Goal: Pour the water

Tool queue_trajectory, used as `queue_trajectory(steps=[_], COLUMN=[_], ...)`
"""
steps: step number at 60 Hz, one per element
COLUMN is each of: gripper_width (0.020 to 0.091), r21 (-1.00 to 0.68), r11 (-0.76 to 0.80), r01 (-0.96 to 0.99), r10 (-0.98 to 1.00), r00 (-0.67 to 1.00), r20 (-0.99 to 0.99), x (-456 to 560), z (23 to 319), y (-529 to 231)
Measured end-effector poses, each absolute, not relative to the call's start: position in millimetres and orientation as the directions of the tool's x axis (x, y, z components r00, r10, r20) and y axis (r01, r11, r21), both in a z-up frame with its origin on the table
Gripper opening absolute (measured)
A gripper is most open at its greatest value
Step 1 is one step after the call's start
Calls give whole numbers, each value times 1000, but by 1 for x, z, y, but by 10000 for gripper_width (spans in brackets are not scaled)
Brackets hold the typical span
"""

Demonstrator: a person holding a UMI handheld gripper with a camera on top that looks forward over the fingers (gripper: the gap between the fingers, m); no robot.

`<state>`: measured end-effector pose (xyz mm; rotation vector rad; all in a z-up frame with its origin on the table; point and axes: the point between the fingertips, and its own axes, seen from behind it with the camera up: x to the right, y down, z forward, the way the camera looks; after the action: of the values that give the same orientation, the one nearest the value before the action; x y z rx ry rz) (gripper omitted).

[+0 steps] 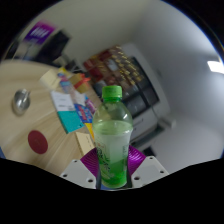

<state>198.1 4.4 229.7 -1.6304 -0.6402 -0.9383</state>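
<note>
Between the two fingers of your gripper [112, 172] stands a clear plastic bottle [112, 140] with a green cap [113, 92] and green-tinted liquid in its lower part. The purple pads [90, 163] sit close against its base on either side, and the bottle appears lifted off the surface, so you seem to have it clamped, with the fingers closed to about the bottle's width. It stands upright, and the cap looks to be on.

Beyond the fingers and to one side lies a pale wooden worktop [25, 80], seen at a slant. On it are a round metal object [21, 100], a dark red disc [38, 140], and a scatter of coloured packets and cards [62, 100]. Farther off is a display cabinet [130, 80] stocked with bright packages, and past that, a plain wall and ceiling.

No cup or other vessel to pour into can be made out with certainty.

As a judgement, you are at the carrying step: the bottle is held but not yet tipped. The next move calls for finding the receiving vessel and bringing the bottle's mouth over it. With the cap apparently on, it would have to come off before any water could flow.
</note>
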Motion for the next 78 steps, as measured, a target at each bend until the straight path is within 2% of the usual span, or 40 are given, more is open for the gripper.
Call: queue_trajectory(steps=[7, 8, 13, 18, 28, 30, 34, 35, 36, 41, 43, 45, 48, 53, 55, 59, 63, 66, 70, 78], gripper_width=[349, 349, 346, 349, 349, 349, 347, 351, 347, 351, 349, 348, 348, 350, 352, 352, 349, 351, 350, 353], r21=[-79, -16, 263, 464, 671, 685, 705, 712, 712, 705, 680, 645, 528, 66, -109, -515, -830, -927, -970, -988], r11=[-176, -152, -91, -60, -11, -21, -24, -21, -21, -14, -15, -18, -34, -35, -100, -170, -206, -201, -178, -154], r01=[981, 988, 960, 884, 741, 728, 709, 702, 702, 709, 733, 764, 849, 997, 989, 840, 518, 317, 164, 27], r10=[65, 96, 129, 151, 144, 149, 162, 167, 161, 168, 167, 165, 171, 203, 178, 82, -6, -55, -77, -35], r00=[92, 31, -250, -451, -663, -675, -693, -699, -701, -693, -669, -634, -515, -58, 125, 533, 848, 941, 981, 999], r20=[994, 995, 960, 880, 735, 722, 702, 695, 695, 701, 724, 756, 840, 977, 976, 842, 530, 334, 180, 33], x=[107, 108, 62, 52, 39, 35, 42, 49, 46, 54, 61, 63, 68, 63, 85, 108, 124, 134, 136, 121], z=[204, 211, 179, 175, 169, 157, 154, 164, 153, 151, 146, 147, 148, 140, 154, 159, 147, 141, 133, 102], y=[43, 36, 50, 51, 45, 60, 52, 26, 49, 37, 14, 23, 14, -24, -42, -50, -67, -84, -100, -123])
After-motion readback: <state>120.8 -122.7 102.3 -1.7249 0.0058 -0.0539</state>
